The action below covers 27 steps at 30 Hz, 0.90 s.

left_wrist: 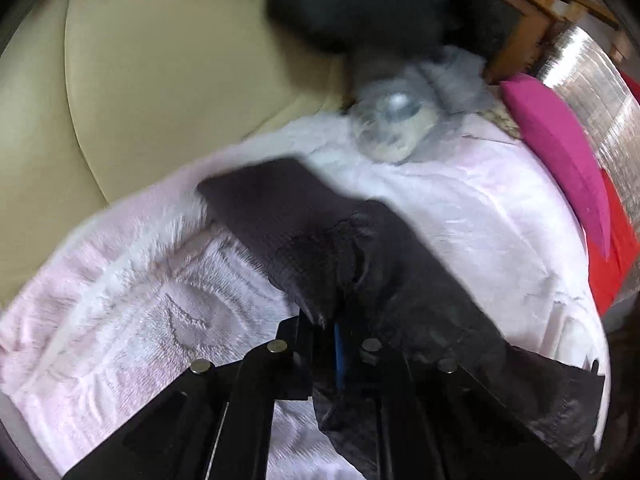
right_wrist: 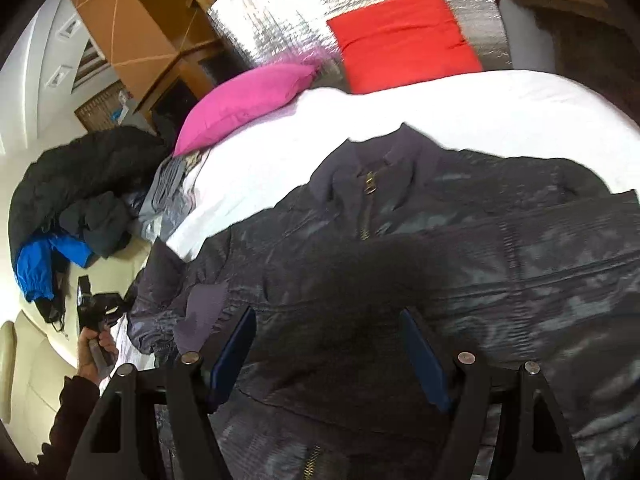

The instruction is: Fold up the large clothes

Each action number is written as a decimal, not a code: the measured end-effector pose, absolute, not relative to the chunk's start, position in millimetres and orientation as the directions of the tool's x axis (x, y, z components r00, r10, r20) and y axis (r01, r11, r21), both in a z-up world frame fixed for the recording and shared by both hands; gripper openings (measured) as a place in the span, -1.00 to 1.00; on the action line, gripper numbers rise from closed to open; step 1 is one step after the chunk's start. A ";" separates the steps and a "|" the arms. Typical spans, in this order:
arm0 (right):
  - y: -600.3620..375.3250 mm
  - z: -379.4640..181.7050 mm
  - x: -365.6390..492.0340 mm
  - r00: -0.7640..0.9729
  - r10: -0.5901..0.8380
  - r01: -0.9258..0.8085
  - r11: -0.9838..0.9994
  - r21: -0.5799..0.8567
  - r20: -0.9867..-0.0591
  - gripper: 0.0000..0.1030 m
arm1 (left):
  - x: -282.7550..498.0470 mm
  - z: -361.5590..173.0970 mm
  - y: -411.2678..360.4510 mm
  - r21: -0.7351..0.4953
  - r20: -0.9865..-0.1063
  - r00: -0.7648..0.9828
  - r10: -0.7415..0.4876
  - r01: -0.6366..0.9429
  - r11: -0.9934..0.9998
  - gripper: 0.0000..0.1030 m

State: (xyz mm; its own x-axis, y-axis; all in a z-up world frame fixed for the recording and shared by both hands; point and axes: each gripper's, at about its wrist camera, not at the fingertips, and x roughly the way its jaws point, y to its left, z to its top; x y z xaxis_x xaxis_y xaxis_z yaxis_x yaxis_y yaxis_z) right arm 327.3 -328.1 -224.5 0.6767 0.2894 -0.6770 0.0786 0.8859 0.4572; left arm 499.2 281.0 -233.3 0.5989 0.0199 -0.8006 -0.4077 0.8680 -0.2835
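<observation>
A dark navy zip jacket (right_wrist: pixel 400 248) lies front up on a white and pale pink bed cover (right_wrist: pixel 440 112), collar toward the pillows. My right gripper (right_wrist: pixel 328 344) is open just above the jacket's lower front, blue pads (right_wrist: pixel 236 352) spread wide, holding nothing. My left gripper (left_wrist: pixel 340 328) is shut on the jacket's sleeve (left_wrist: pixel 304 240), whose ribbed cuff end points away over the pink fleece cover (left_wrist: pixel 160 300). The left gripper also shows far left in the right wrist view (right_wrist: pixel 92 304), held by a hand.
A magenta pillow (right_wrist: pixel 244 100) and a red pillow (right_wrist: pixel 404 40) lie by a silver foil sheet (right_wrist: pixel 300 12). A heap of dark and blue clothes (right_wrist: pixel 68 208) sits on a cream leather seat (left_wrist: pixel 160 80). Wooden furniture (right_wrist: pixel 132 28) stands behind.
</observation>
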 end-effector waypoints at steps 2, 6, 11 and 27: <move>-336.8 -220.5 323.9 0.691 0.276 0.092 0.883 0.460 -0.668 0.51 | 492.8 -207.1 256.3 -0.254 -0.771 0.636 0.034 -0.356 0.899 -0.88; -359.4 -212.6 315.8 0.724 0.256 0.137 0.857 0.497 -0.640 0.51 | 465.2 -145.5 182.5 -0.204 -0.686 0.728 -0.001 -0.191 0.960 -0.89; -385.0 -210.0 307.1 0.748 0.258 0.185 0.804 0.565 -0.611 0.51 | 420.1 -98.1 59.6 -0.139 -0.603 0.783 -0.154 0.087 0.987 -0.89; -456.8 -228.9 291.1 0.766 0.370 0.242 0.592 0.768 -0.526 0.63 | 321.0 -129.2 -170.5 -0.098 -0.756 0.448 -0.478 0.643 0.759 -0.40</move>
